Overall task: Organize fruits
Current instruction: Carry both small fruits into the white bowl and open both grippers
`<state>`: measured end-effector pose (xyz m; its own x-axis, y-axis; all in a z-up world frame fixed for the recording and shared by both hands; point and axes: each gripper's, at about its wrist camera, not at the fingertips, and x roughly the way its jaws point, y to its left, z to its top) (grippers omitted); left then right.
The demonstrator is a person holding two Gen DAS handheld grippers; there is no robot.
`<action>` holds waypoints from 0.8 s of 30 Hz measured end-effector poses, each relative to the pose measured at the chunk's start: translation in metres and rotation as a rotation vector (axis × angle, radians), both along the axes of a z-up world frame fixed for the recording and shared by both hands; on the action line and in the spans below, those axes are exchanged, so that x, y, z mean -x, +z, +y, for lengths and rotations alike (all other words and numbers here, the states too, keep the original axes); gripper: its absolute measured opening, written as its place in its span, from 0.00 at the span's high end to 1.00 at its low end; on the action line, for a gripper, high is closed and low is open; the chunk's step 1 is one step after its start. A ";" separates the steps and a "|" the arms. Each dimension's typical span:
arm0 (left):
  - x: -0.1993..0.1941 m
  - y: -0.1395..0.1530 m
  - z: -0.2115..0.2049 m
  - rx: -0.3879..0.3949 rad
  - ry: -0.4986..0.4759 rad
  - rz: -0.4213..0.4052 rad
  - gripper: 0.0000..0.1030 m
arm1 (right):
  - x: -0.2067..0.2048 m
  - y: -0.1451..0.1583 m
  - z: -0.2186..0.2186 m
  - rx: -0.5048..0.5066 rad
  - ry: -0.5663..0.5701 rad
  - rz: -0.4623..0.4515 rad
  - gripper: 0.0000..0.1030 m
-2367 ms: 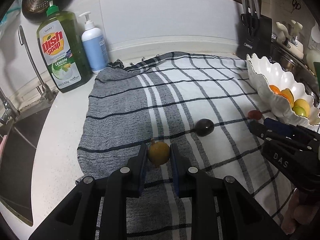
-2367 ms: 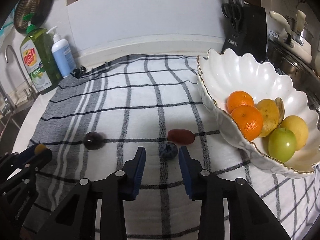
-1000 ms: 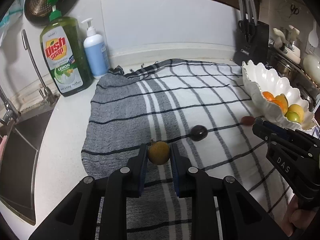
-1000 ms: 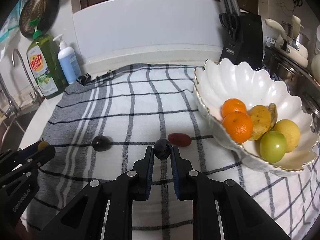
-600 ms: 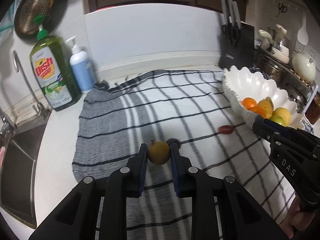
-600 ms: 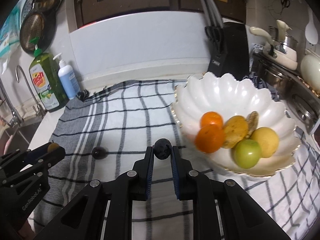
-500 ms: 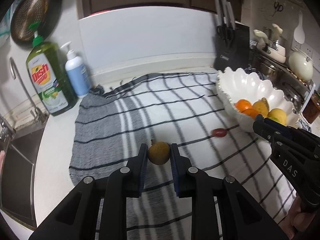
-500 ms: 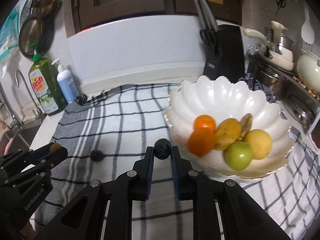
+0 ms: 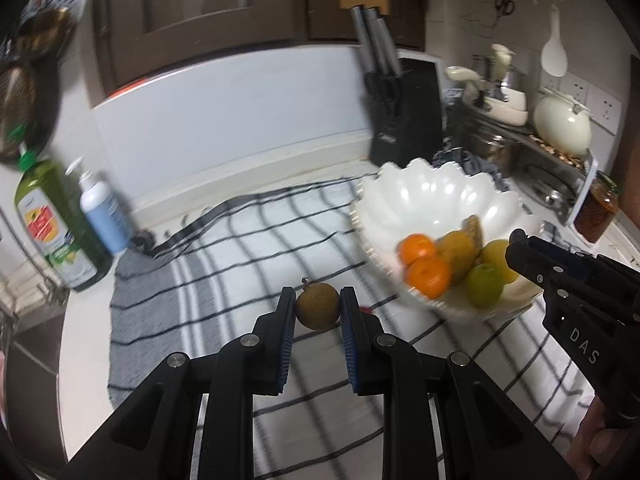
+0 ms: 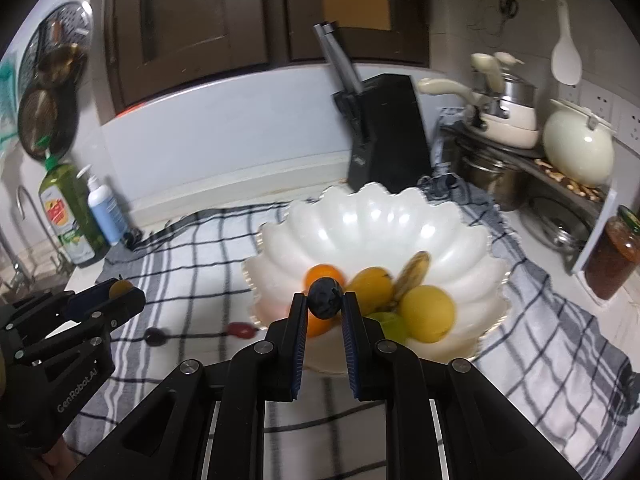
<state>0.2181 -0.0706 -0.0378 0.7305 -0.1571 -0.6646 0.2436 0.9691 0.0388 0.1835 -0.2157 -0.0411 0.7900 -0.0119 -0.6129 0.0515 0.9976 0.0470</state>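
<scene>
The left gripper (image 9: 318, 306) is clenched on a small round brownish-yellow fruit with a short curled stem (image 9: 317, 305). Its skin looks dull and a bit rough. It is held in the air above the white cloth with black and grey checks (image 9: 248, 248), just left of the white scalloped ceramic bowl (image 9: 432, 196).

The right gripper (image 10: 325, 303) is clenched on a small dark blue round fruit (image 10: 325, 302), smooth, w/ a little crown mark at the front. It is in front of the bowl's near rim; whether over the rim or just before it, I cannot tell.

Inside the bowl: two oranges (image 9: 427, 275), a yellow lemon-like fruit (image 10: 427, 307), a green round fruit (image 9: 483, 290), and two more yellowish pieces, blurred.

On the cloth, left of the bowl, lie a small dark red oval fruit (image 10: 241, 330) and a darker round fruit (image 10: 154, 336), well apart.
</scene>
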 end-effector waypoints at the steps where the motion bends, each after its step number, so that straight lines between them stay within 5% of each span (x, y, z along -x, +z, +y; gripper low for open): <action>1: -0.001 0.002 -0.005 0.001 -0.009 -0.003 0.78 | 0.000 0.001 -0.005 -0.001 -0.007 -0.002 0.82; 13: -0.033 0.011 -0.064 -0.001 -0.083 -0.013 0.78 | -0.012 0.011 -0.060 0.008 -0.085 -0.011 0.82; 24: -0.074 -0.013 -0.104 -0.011 -0.122 0.035 0.77 | -0.041 -0.012 -0.097 -0.009 -0.143 0.040 0.82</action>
<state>0.2920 -0.1744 -0.0506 0.6830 -0.2362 -0.6912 0.3611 0.9317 0.0384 0.2242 -0.3130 -0.0528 0.7560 -0.1167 -0.6441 0.1951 0.9794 0.0514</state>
